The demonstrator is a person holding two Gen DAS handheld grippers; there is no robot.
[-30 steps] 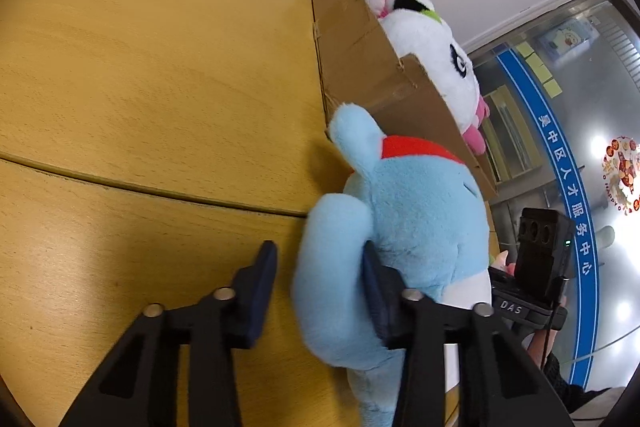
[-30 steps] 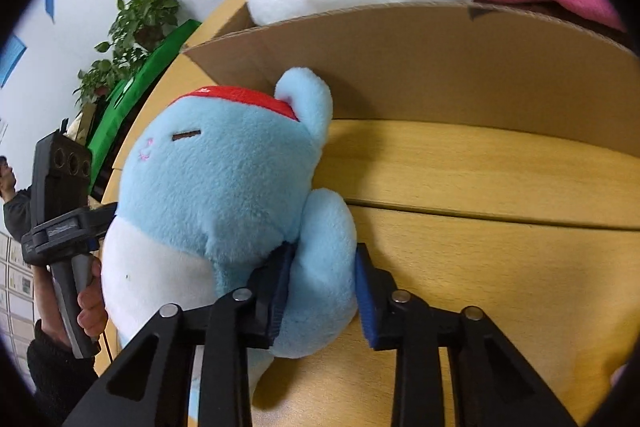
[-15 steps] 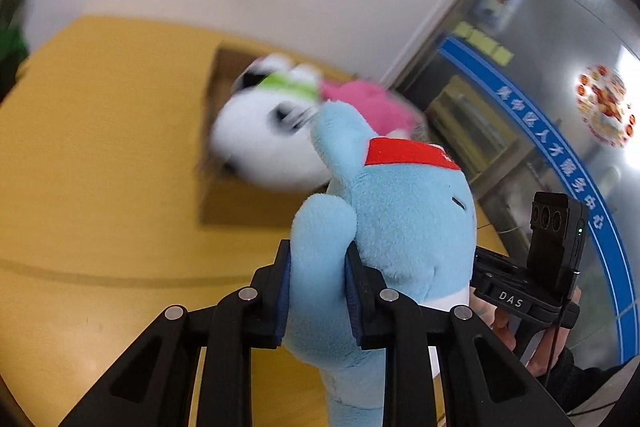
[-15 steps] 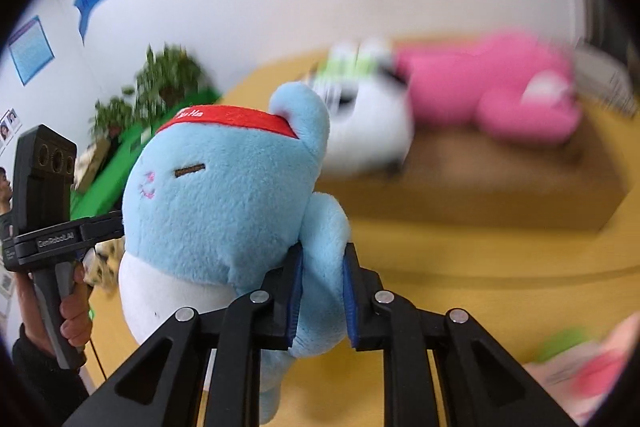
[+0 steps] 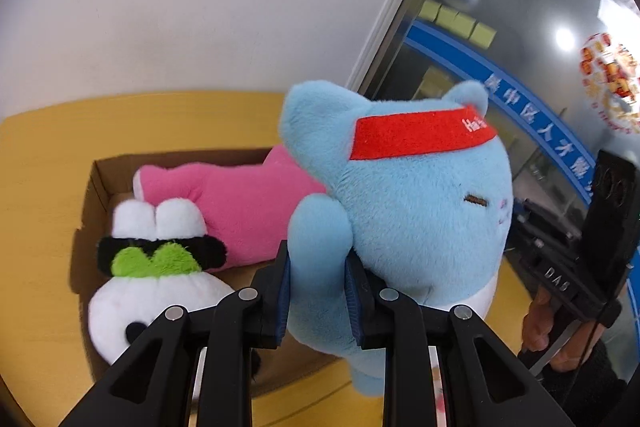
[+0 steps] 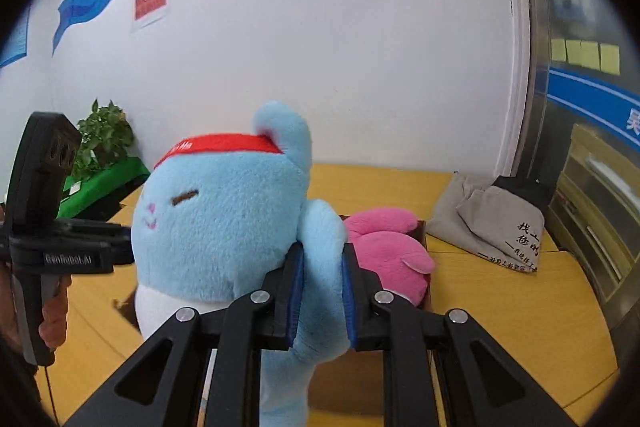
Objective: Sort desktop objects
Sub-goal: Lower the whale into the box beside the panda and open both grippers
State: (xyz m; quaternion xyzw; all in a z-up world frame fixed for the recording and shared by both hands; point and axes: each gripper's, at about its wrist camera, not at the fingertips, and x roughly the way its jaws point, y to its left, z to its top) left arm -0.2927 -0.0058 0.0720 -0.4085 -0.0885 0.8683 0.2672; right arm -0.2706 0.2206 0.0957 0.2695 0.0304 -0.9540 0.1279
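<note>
A light blue plush toy [image 5: 416, 211] with a red headband hangs in the air, held by both grippers. My left gripper [image 5: 318, 291] is shut on one of its arms. My right gripper [image 6: 320, 291] is shut on its other arm; the toy [image 6: 216, 235] fills the middle of the right wrist view. Below and behind it stands an open cardboard box [image 5: 100, 179] on the yellow table [image 5: 36, 155]. In the box lie a pink plush [image 5: 240, 203] and a white panda plush [image 5: 156, 287]. The pink plush [image 6: 392, 251] also shows in the right wrist view.
A grey cloth bag [image 6: 492, 223] with a black item behind it lies on the table at the right, by the wall. A potted plant [image 6: 104, 143] and a green surface [image 6: 100, 187] stand beyond the table's left. A glass partition [image 5: 520, 67] is on the right.
Both grippers closed on the blue plush's arms and lifted it off the table. It has risen from beside the box to a height above the box's opening.
</note>
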